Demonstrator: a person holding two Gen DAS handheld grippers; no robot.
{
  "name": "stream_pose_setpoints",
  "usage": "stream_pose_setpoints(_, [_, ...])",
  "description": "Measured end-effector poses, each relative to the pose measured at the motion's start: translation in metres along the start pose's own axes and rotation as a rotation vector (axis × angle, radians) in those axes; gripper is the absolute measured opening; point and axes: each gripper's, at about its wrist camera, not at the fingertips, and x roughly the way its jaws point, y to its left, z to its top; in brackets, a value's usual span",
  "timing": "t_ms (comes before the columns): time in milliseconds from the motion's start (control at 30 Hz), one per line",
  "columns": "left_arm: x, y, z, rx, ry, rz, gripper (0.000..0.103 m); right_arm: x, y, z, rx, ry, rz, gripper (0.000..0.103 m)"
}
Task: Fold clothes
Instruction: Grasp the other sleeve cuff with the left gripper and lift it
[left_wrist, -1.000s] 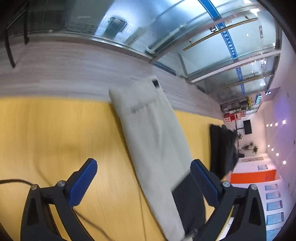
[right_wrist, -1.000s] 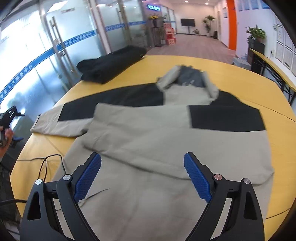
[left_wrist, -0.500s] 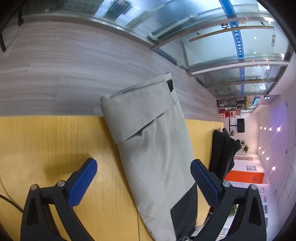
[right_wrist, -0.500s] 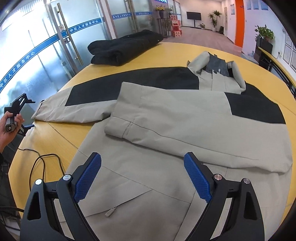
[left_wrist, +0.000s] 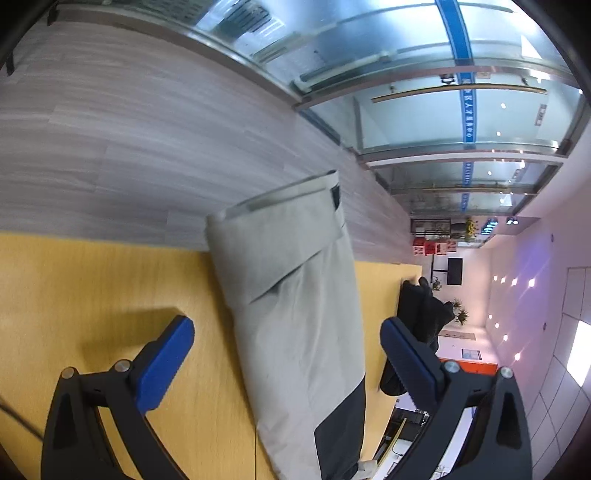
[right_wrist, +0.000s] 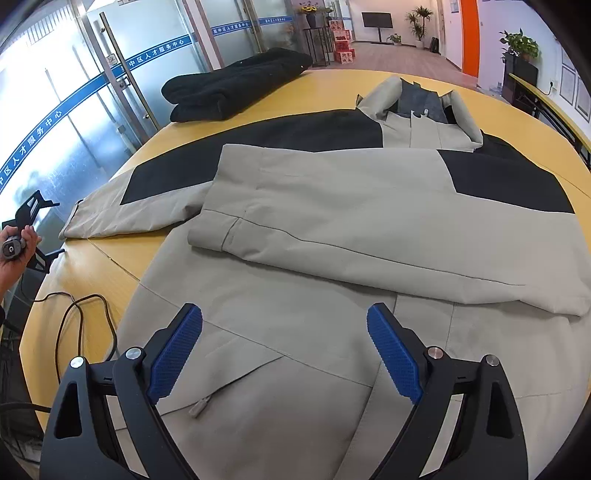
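A beige and black jacket (right_wrist: 332, 229) lies spread on the yellow table (right_wrist: 92, 266). Its right sleeve (right_wrist: 369, 236) is folded across the chest. Its left sleeve (right_wrist: 122, 206) stretches out to the table's left edge. In the left wrist view this sleeve (left_wrist: 295, 314) runs between the fingers, its cuff (left_wrist: 280, 206) hanging over the table edge. My left gripper (left_wrist: 286, 354) is open, above the sleeve and not touching it. My right gripper (right_wrist: 284, 347) is open and empty above the jacket's lower front.
A folded black garment (right_wrist: 236, 85) lies at the far left of the table, also seen in the left wrist view (left_wrist: 421, 321). A black cable (right_wrist: 74, 317) loops on the table's near left. Wood floor (left_wrist: 147, 129) lies beyond the edge.
The left gripper has moved toward the sleeve's cuff, which now sits centred between its fingers. The right gripper has pulled back and risen from the folded sleeve.
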Motion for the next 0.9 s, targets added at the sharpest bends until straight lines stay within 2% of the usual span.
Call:
stream_pose_setpoints(133, [0.011, -0.013, 0.003, 0.072, -0.016, -0.014, 0.101, 0.002, -0.004, -0.003, 0.017, 0.011, 0.003, 0.092])
stream_pose_setpoints(233, [0.020, -0.019, 0.004, 0.126, -0.024, -0.015, 0.084, 0.004, -0.006, -0.006, 0.028, 0.018, 0.007, 0.092])
stream_pose_setpoints(267, [0.022, -0.018, 0.005, 0.123, -0.022, -0.013, 0.069, 0.005, -0.005, -0.006, 0.028, 0.019, 0.008, 0.092])
stream_pose_setpoints(300, [0.025, -0.014, 0.007, 0.120, -0.008, -0.010, 0.049, 0.006, -0.004, -0.006, 0.027, 0.020, 0.009, 0.092])
stream_pose_setpoints(333, [0.029, -0.011, 0.008, 0.117, 0.007, -0.001, 0.038, 0.007, -0.003, -0.007, 0.026, 0.020, 0.011, 0.092])
stream_pose_setpoints(367, [0.032, -0.009, 0.010, 0.114, 0.021, 0.007, 0.021, 0.007, -0.001, -0.007, 0.024, 0.021, 0.013, 0.092])
stream_pose_setpoints(400, [0.034, -0.007, 0.011, 0.120, 0.028, 0.012, 0.018, 0.008, 0.000, -0.007, 0.022, 0.020, 0.014, 0.092])
stream_pose_setpoints(533, [0.033, -0.008, 0.012, 0.134, 0.020, 0.006, 0.014, 0.009, 0.002, -0.008, 0.030, 0.024, 0.017, 0.092])
stream_pose_setpoints(600, [0.031, -0.011, 0.010, 0.144, 0.011, -0.005, 0.009, 0.010, 0.003, -0.008, 0.035, 0.026, 0.020, 0.092])
stream_pose_setpoints(700, [0.015, -0.028, 0.001, 0.187, -0.004, -0.063, 0.007, 0.006, 0.006, -0.007, 0.031, 0.011, 0.024, 0.092])
stream_pose_setpoints(800, [-0.019, -0.074, -0.029, 0.278, -0.017, -0.159, 0.005, -0.003, 0.007, -0.003, 0.034, -0.021, 0.030, 0.092])
stream_pose_setpoints(900, [-0.062, -0.147, -0.097, 0.515, -0.042, -0.244, 0.005, -0.018, 0.003, 0.003, 0.052, -0.064, 0.041, 0.092])
